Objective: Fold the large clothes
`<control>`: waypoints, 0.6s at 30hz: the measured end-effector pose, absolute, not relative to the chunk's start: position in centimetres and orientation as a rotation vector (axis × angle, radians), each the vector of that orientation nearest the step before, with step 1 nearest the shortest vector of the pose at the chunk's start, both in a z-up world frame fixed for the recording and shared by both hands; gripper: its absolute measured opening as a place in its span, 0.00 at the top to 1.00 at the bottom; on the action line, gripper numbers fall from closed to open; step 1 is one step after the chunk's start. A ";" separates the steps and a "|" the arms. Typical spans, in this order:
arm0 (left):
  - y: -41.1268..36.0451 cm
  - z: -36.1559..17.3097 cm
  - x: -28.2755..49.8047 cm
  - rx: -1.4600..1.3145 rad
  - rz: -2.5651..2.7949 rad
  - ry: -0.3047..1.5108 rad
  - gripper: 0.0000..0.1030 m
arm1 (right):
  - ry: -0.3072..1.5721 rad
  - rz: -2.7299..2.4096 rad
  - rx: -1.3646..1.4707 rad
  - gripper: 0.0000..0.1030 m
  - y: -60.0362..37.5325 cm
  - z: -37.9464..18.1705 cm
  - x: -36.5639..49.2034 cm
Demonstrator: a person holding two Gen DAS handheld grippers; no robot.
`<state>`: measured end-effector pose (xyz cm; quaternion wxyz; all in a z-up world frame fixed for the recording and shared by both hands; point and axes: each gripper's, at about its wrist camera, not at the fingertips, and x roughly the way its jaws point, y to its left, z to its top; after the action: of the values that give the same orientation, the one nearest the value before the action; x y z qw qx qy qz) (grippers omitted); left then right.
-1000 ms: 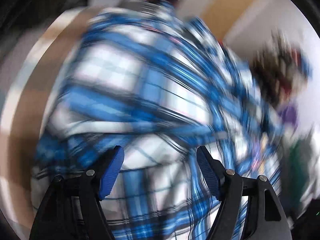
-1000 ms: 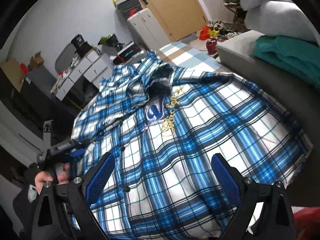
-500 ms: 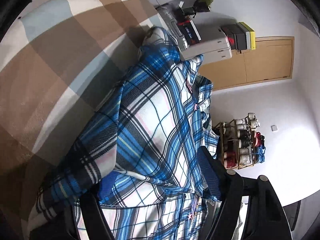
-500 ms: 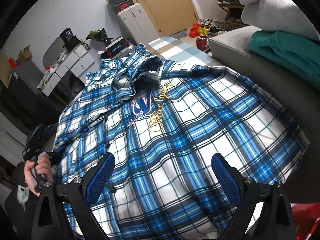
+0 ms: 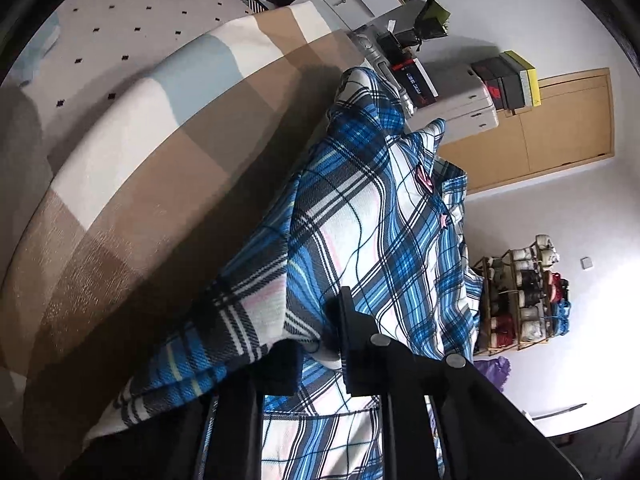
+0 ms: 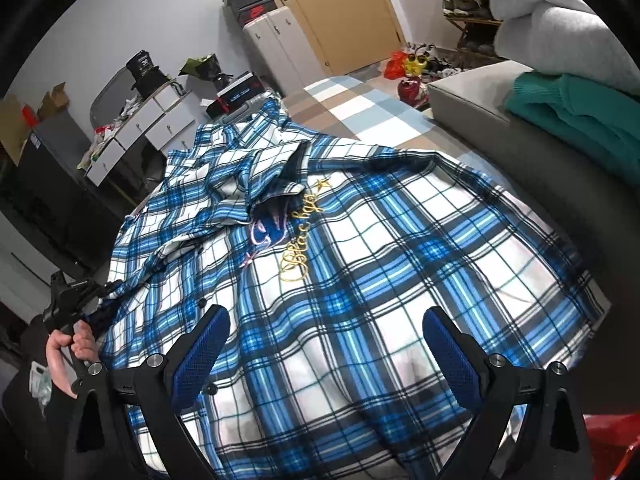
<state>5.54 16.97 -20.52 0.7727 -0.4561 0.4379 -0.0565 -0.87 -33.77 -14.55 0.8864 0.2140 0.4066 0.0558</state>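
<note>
The blue plaid shirt point(image 6: 360, 280) lay spread over the checked bedspread point(image 5: 132, 200), its collar toward the wooden door point(image 6: 340, 12). At the shirt's left edge, the left hand-held gripper point(image 5: 316, 344) was closing, its jaws nearly together with a fold of the plaid fabric pinched between them; the pads themselves were mostly hidden by cloth, so the grip looked firm but was hard to confirm. A person's hand point(image 6: 68, 348) held that tool. The right hand-held gripper point(image 6: 324, 352) hovered over the shirt's lower hem, jaws wide apart and empty. Beside the shirt's right edge sat a grey sofa point(image 6: 472, 108) with a teal sweater point(image 6: 580, 120).
</note>
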 end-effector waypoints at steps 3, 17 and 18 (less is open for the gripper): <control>16.5 -20.6 6.4 -0.989 -0.133 0.950 0.90 | 0.845 0.174 0.395 0.05 -33.4 -13.3 1.5; 14.3 -19.0 7.0 -0.708 -0.086 0.974 0.90 | 1.113 0.179 0.367 0.36 -31.6 -16.5 23.8; 14.2 -18.9 7.1 -0.692 -0.084 0.973 0.90 | 1.124 0.183 0.358 0.52 -31.1 -16.5 24.3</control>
<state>7.09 14.22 -18.92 0.8263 -0.3259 0.4578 -0.0394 24.26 -31.13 -16.54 0.8272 0.1683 0.5291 0.0860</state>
